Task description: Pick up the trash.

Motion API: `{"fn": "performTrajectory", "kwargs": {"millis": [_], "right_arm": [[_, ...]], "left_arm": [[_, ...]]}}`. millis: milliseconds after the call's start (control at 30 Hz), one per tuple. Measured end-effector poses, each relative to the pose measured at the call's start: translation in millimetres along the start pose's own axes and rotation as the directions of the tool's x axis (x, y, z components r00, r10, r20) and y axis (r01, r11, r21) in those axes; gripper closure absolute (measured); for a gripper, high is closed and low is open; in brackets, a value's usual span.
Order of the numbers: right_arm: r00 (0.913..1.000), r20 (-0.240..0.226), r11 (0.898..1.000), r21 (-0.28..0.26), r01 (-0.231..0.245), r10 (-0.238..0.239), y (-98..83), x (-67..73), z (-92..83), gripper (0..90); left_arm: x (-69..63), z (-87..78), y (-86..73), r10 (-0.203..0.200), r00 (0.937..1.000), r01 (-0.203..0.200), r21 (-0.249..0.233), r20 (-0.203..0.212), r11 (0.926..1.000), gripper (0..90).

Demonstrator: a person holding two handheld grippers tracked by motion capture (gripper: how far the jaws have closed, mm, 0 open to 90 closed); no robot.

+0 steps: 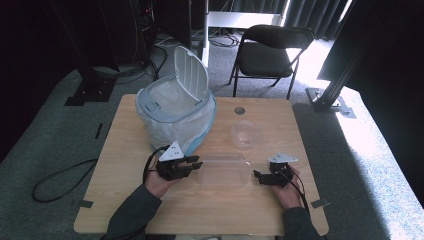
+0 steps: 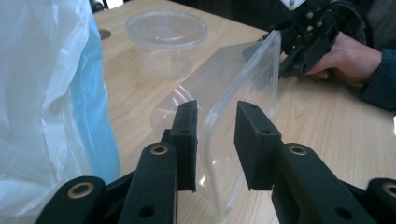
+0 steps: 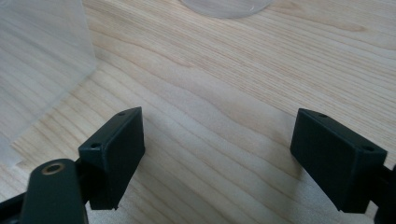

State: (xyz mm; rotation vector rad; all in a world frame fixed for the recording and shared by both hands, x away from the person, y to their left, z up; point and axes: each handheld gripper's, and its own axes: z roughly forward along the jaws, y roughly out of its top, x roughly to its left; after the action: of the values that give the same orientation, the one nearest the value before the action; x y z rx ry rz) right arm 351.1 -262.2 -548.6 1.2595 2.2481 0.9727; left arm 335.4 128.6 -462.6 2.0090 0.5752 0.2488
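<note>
Left gripper [image 2: 215, 140]: fingers apart, straddling the rim of the clear rectangular container [image 1: 223, 170] without pressing it. Right gripper [image 1: 260, 176]: fingers wide apart, nothing between them, just beside the container's far end. The container lies mid-bench [image 1: 150, 210]. Beyond it stands a round clear tub [image 1: 245, 133]; the bag-lined bin [image 1: 175, 112] crowds the left side.

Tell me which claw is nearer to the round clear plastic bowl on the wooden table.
Right, though only by a little. The right claw sits below the round clear plastic bowl, slightly to its right. The left claw lies farther away, to the bowl's lower left.
</note>
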Motion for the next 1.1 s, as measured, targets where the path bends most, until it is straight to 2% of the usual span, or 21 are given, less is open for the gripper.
{"fn": "performTrajectory", "kwargs": {"millis": [200, 367, 600, 800, 1100], "right_arm": [[1.0000, 0.000, 1.000, 0.000, 0.000, 0.000, 0.0, 0.0, 0.0, 16.7], [1.0000, 0.000, 1.000, 0.000, 0.000, 0.000, 0.0, 0.0, 0.0, 16.7], [1.0000, 0.000, 1.000, 0.000, 0.001, -0.001, 0.0, -0.1, 0.0, 16.7], [1.0000, 0.000, 1.000, -0.001, 0.002, -0.002, 0.0, -0.1, 0.1, 16.7], [1.0000, 0.000, 1.000, 0.000, 0.000, 0.000, 0.0, 0.0, 0.0, 16.7]], "left_arm": [[3.2, 11.5, -1.6, -0.002, 0.9998, 0.001, 0.044, 0.019, 0.9991, 69.2], [1.3, 14.4, -1.0, 0.021, 0.9998, -0.021, 0.063, 0.002, 0.9978, 77.2], [0.4, 15.1, -0.8, 0.032, 0.9995, -0.032, 0.073, 0.003, 0.9969, 82.4], [-0.1, 14.4, -0.2, 0.043, 0.9991, -0.043, 0.084, 0.002, 0.9956, 83.3], [1.8, 7.3, 3.8, 0.035, 0.9994, -0.035, 0.065, 0.005, 0.9973, 84.3]]}}
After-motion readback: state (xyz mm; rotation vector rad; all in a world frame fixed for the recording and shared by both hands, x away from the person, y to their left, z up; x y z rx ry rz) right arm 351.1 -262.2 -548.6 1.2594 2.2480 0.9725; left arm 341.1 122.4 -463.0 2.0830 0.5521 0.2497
